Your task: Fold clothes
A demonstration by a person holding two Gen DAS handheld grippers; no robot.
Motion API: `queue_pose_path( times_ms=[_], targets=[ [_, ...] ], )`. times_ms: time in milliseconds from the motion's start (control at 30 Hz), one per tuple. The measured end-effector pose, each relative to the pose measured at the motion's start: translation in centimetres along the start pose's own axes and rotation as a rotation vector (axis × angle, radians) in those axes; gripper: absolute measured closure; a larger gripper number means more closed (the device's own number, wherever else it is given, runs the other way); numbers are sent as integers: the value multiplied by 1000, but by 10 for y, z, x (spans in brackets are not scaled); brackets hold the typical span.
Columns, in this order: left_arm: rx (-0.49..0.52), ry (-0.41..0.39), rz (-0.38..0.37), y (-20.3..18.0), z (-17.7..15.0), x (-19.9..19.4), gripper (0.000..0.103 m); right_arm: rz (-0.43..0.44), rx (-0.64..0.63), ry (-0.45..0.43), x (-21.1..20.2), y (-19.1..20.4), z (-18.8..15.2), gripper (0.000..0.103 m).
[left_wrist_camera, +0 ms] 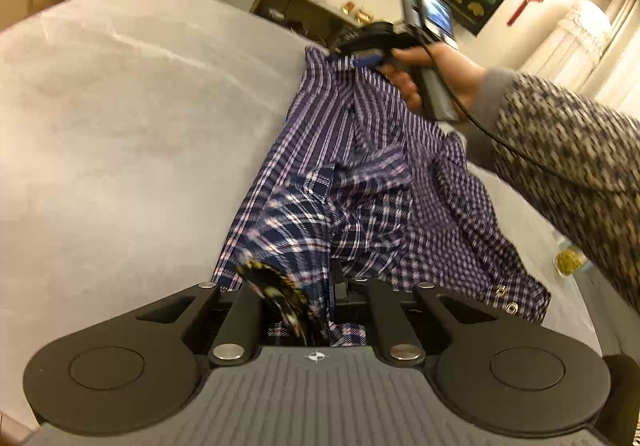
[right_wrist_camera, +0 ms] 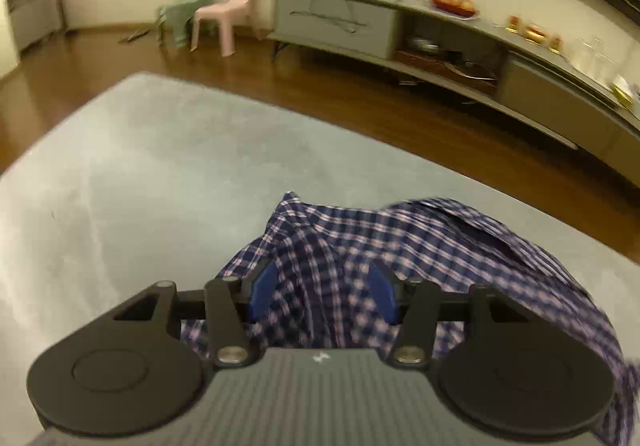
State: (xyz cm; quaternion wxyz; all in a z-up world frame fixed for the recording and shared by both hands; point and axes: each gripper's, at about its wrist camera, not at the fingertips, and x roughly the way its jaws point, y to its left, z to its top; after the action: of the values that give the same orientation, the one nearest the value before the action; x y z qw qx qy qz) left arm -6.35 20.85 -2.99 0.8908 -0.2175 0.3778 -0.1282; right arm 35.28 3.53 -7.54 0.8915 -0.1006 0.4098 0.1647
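Shirt [left_wrist_camera: 360, 182] stretched between two grippers near the table's [left_wrist_camera: 120, 118] right edge.
The left gripper [left_wrist_camera: 304, 302] has its fingers clamped on the near end, anchoring it; the right gripper [right_wrist_camera: 324, 294] has its fingers parted, cloth bunched loosely between them, seemingly repositioning on the far end. The table is grey and matte; beyond lie a wooden floor [right_wrist_camera: 360, 94], a low sideboard [right_wrist_camera: 400, 30] and plastic chairs [right_wrist_camera: 228, 6].

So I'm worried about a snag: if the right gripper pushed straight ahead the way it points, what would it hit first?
Probably the plaid shirt: the cloth is bunched between the right gripper's open blue pads and just ahead of them. Beyond it lies the grey table.
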Motion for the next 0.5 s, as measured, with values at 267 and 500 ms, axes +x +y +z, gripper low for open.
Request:
queue_pose_path(
  times_ms=[267,500],
  targets=[
    [12,22,-38,4,-5,4,93,-200,-112,11,27,10,15,89],
    [77,-30,-74,-8,-10,-11,93,-31,50,59,-40,-3,-21,58]
  ],
)
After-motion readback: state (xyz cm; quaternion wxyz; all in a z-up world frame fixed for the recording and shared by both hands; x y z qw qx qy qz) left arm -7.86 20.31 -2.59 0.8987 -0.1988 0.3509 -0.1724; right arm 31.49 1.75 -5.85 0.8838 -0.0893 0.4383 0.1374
